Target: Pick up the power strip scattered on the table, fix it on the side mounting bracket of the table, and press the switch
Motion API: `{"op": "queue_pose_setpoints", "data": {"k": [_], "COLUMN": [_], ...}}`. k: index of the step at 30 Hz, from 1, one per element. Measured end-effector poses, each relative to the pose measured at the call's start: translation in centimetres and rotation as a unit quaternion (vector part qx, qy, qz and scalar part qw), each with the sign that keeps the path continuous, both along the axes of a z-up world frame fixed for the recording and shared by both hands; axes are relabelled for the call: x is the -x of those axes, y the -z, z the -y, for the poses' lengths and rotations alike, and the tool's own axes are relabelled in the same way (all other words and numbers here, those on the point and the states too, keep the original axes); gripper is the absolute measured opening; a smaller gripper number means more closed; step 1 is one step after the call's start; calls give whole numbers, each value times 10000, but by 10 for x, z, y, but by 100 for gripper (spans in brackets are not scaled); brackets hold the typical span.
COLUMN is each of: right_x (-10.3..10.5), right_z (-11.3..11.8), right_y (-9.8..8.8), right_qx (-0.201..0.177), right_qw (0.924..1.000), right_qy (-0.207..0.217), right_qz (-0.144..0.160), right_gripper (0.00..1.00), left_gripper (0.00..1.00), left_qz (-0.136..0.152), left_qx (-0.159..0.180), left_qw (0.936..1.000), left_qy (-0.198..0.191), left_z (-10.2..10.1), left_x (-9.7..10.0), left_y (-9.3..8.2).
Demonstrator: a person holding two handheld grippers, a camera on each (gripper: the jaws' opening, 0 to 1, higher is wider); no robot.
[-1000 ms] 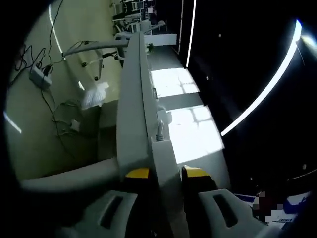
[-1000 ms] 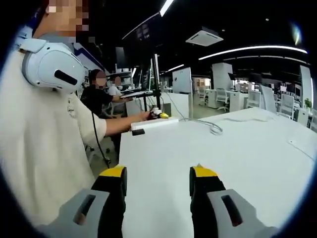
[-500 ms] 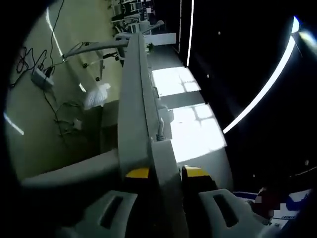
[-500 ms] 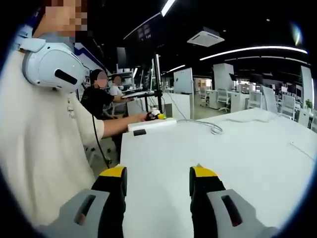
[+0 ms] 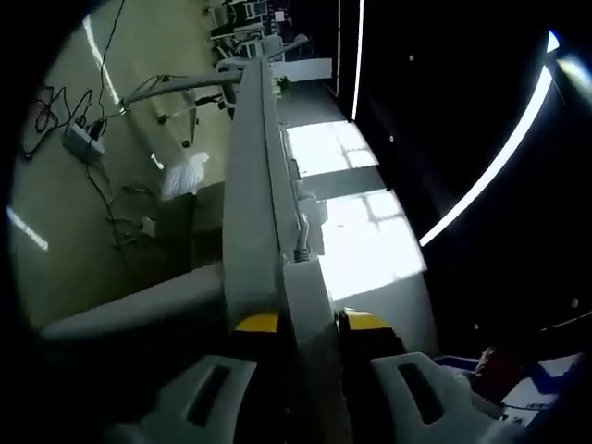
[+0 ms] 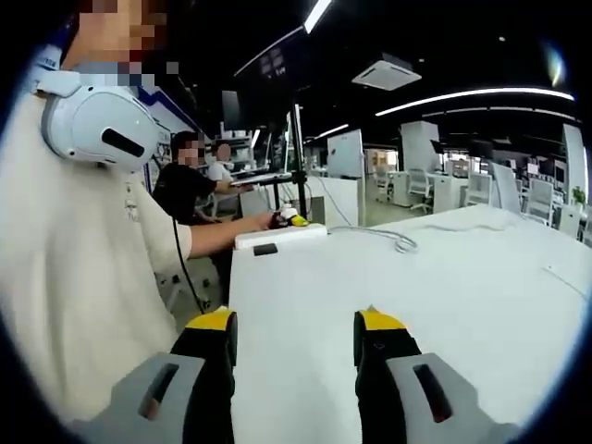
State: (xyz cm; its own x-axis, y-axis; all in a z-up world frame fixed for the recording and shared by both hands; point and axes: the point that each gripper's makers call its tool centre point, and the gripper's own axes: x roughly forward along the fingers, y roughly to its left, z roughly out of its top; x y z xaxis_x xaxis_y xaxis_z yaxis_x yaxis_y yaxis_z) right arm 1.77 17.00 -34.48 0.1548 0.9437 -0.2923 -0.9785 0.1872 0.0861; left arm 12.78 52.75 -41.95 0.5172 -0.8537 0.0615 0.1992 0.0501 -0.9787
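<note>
Left gripper view: rolled sideways, pale green floor point(image 5: 55, 185) fills the left of the frame, dark ceiling with two light strips on the right. One white counter point(image 5: 356, 240) seen edge-on, running from bottom centre to top centre. One power strip point(image 5: 310, 319), long, pale grey, clamped between the left tongs point(image 5: 310, 324), lying along the counter's edge; its cord end points up-frame. One small adapter with cables on the floor, upper left.

Right gripper view: open-plan office, dark ceiling, light strips. White counter point(image 6: 416, 305) fills the lower right. Right tongs point(image 6: 294, 324) released, jaws apart, nothing between them. The power strip point(image 6: 277, 236) sits at the counter's far left edge, cable point(image 6: 384, 236) trailing right. Person in pale shirt point(image 6: 83, 277) at left; two more people seated behind.
</note>
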Motion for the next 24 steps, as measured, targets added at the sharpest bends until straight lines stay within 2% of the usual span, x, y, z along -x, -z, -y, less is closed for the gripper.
{"op": "queue_pose_setpoints", "data": {"k": [12,24], "right_x": [7,9], "right_z": [1,5], "right_y": [-2,-2], "right_qx": [-78,-153], "right_qw": [9999,9998], "right_qy": [-54,15], "right_qz": [59,99], "right_gripper": [46,46], "left_gripper": [26,26], "left_qz": [-33,-121], "left_qx": [-66,-34], "left_qw": [9999,9999], "left_qy": [-104,-6], "left_z": [-7,6], "left_x": [-5,1], "left_y": [2,-3]}}
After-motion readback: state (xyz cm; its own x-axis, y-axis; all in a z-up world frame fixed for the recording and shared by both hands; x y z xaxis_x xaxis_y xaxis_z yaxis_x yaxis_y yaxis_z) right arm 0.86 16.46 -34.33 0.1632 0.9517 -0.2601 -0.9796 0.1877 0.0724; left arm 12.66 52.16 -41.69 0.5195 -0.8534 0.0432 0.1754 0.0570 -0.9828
